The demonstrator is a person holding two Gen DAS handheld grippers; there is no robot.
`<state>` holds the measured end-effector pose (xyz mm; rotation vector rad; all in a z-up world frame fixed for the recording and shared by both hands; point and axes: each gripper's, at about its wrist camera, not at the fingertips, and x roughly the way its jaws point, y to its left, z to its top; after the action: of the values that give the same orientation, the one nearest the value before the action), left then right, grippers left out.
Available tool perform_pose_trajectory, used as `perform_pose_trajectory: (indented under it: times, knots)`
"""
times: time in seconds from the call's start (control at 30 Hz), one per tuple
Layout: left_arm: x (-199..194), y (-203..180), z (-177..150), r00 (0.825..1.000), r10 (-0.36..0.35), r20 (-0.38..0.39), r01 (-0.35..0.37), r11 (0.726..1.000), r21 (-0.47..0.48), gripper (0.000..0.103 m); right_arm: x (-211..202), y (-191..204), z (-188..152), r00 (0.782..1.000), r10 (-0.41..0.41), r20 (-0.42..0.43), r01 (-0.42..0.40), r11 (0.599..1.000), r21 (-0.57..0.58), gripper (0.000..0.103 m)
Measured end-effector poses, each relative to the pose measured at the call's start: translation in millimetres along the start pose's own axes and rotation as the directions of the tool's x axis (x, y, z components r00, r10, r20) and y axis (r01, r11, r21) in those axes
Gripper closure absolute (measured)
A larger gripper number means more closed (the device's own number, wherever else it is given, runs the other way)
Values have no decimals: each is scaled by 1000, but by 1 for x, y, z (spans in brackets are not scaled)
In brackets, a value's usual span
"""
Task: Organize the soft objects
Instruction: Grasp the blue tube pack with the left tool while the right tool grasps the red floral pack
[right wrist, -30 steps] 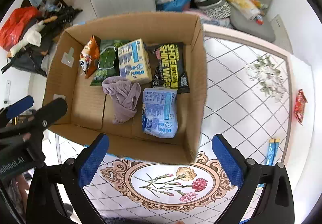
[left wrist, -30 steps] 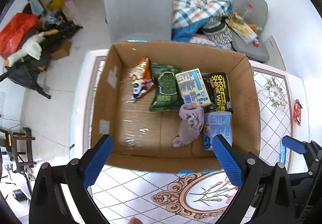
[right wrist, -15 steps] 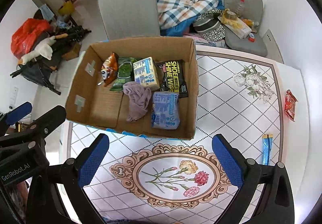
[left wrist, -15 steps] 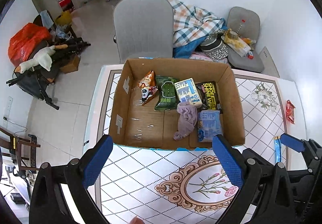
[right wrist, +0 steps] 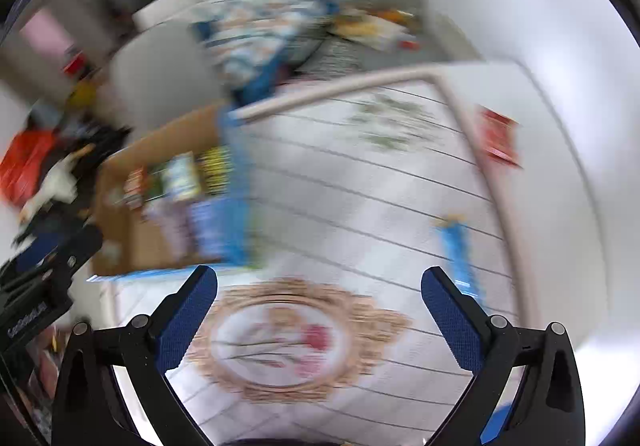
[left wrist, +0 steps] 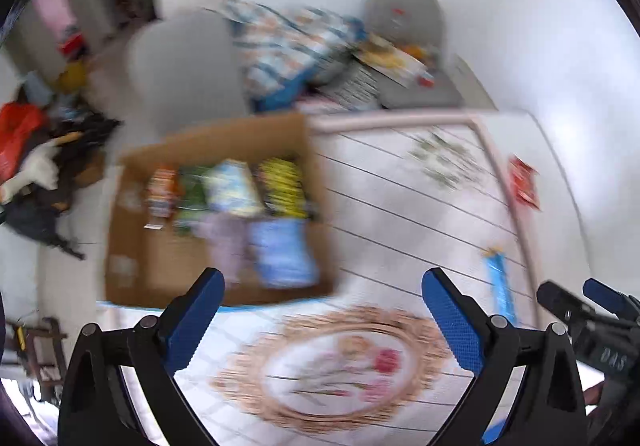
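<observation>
Packed: I count about 6 soft items in the brown cardboard box (left wrist: 216,205) at 10 o'clock.
Left: a red foil packet (left wrist: 523,183) at 2 o'clock and a blue sachet stick (left wrist: 498,282) at 3 o'clock lie on the patterned tabletop (left wrist: 400,205).
Grip: my left hand-held gripper (left wrist: 320,310) and right hand-held gripper (right wrist: 318,306) both gape, empty.

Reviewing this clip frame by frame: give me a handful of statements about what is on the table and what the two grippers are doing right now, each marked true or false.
1. Both grippers are open and hold nothing. True: the left gripper and the right gripper have their jaws wide apart with only the table between them.
2. The red packet lies inside the cardboard box. False: it lies on the table near the far right edge, well apart from the box.
3. A blue stick packet lies on the table outside the box. True.
4. The box is empty. False: several packets and a pale cloth are in it.
5. The view is sharp. False: both views are motion-blurred.
</observation>
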<state>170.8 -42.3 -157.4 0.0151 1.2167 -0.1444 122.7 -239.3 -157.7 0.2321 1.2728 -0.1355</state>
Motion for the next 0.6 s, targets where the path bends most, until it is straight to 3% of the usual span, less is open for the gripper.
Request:
perform_pose_trajectory:
  times: [0.07,0.13,0.23,0.27,0.37,0.5,0.6]
  knots:
    - [27,-44,0,994,-90,-68,92,995,32,2,9,-58,-1,998,-49,-25,51,994,94,0]
    - [53,-84,-3,977,-159,-145,169,984,61,2,17,-104,-3,995,-93,-44,99,982,158,0]
    - [101,-149,-11,946,-189,-264,222,970,100,16,34,-165,-10,986,-139,-96,157,963,221,0]
    - [119,-169,-15,932,-188,-311,231,967,108,24,40,-179,-12,982,-148,-114,171,957,232,0]
    - [167,-208,-25,888,-183,-421,246,964,99,34,63,-224,-17,969,-185,-165,222,942,251,0]
    - [214,-238,-36,835,-175,-521,240,969,59,36,93,-259,-19,954,-210,-214,262,931,255,0]
    - [239,-250,-39,811,-169,-560,223,974,28,36,114,-279,-20,946,-210,-248,274,926,260,0]
